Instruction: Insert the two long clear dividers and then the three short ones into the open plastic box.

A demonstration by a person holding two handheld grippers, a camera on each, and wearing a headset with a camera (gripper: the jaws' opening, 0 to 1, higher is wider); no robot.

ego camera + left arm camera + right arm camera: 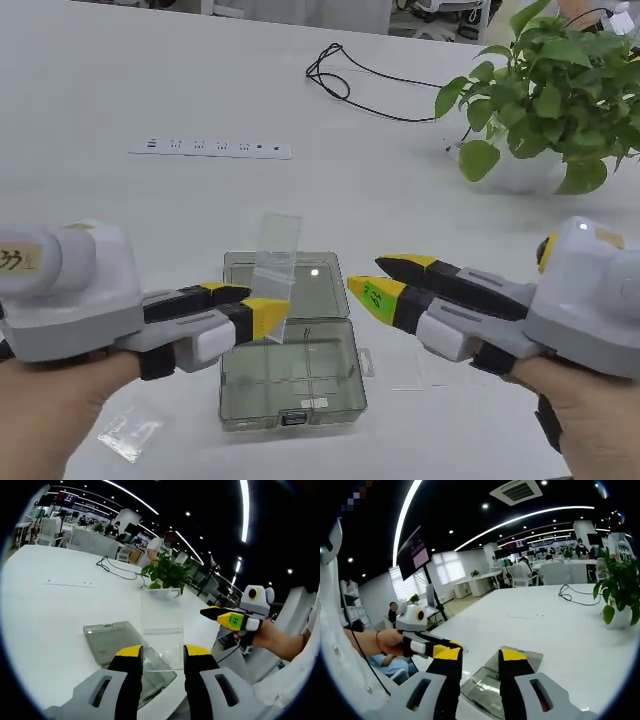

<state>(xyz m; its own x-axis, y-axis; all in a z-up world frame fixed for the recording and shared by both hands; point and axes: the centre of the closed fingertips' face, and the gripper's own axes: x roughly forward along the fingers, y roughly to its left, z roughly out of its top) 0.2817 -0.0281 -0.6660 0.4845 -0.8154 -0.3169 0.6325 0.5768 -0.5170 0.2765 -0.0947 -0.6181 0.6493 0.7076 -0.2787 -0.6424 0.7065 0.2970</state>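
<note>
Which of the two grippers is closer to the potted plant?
The right. The right gripper hovers beside the box, toward the plant. The left gripper is farther off, over the box, holding a clear divider.

The left hand point(45, 405) holds the left gripper point(265, 302) low, pointing right across the body. Its yellow-tipped jaws are closed on the lower edges of a clear divider point(277, 262) that stands upright. Facing it, the right hand point(585, 400) levels the right gripper point(363, 276) leftward, jaws parted with nothing between them. The two grippers' tips are near each other, not touching.
</note>
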